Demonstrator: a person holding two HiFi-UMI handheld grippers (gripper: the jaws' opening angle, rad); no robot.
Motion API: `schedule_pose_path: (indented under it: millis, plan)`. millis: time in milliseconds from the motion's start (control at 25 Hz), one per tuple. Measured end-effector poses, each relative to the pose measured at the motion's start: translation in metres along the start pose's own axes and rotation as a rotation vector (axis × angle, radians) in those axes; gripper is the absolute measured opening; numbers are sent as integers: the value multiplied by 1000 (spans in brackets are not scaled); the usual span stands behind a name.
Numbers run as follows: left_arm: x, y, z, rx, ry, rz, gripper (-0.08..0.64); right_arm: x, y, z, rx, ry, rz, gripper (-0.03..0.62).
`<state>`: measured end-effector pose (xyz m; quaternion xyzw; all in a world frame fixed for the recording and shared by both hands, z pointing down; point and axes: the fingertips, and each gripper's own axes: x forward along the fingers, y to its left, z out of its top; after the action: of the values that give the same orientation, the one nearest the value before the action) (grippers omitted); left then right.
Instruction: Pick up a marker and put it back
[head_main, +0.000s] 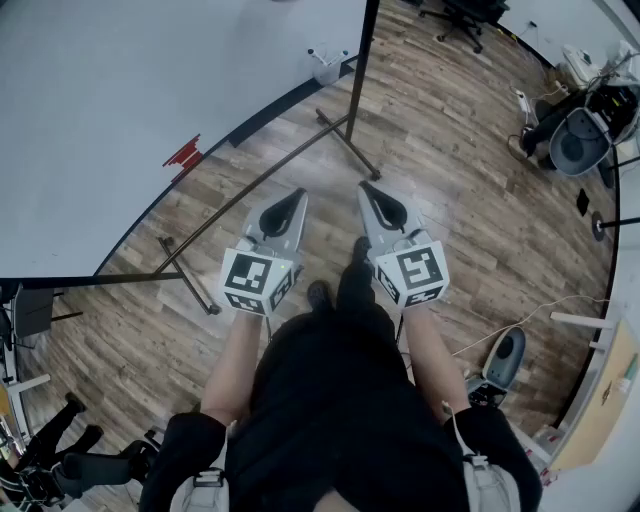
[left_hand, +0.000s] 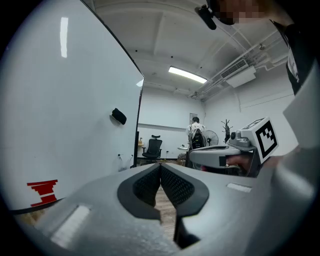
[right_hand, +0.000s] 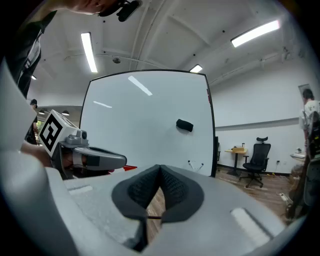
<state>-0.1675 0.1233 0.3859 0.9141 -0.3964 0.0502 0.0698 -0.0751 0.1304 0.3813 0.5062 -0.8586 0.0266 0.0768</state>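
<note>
Marker: none is held. Two thin sticks (right_hand: 189, 162) stand up at the whiteboard's bottom edge near its right corner, too small to say for sure that they are markers. They are well away from both grippers.
Left gripper (head_main: 299, 193): jaws pressed together at the tips with nothing between them. It is held out low in front of the person, just beside the other gripper.
Right gripper (head_main: 365, 186): jaws likewise closed tip to tip and empty. Only floor shows through the gap behind the pads.
Whiteboard (head_main: 140, 90): large and mostly bare, on a dark metal stand (head_main: 350, 135) whose feet rest on the floor. Red marks (head_main: 183, 153) sit near its lower edge, and a black eraser (right_hand: 184, 125) clings higher up.
Floor (head_main: 460, 170): wood planks, with the person's dark-clothed legs (head_main: 335, 400) below the grippers.
Room: a black office chair (right_hand: 258, 156) stands beyond the board, and a person (left_hand: 195, 133) stands far off — back turned.
</note>
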Motion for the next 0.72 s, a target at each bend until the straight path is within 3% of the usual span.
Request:
schedule_pose_path:
  millis: [520,720]
  plan:
    - [5,11,2,-19,-7,4,11,14,8,3,-45,30,33,2]
    - [7,15,-8,-33,5,1,11,18,3,-2,-8,13,6,2]
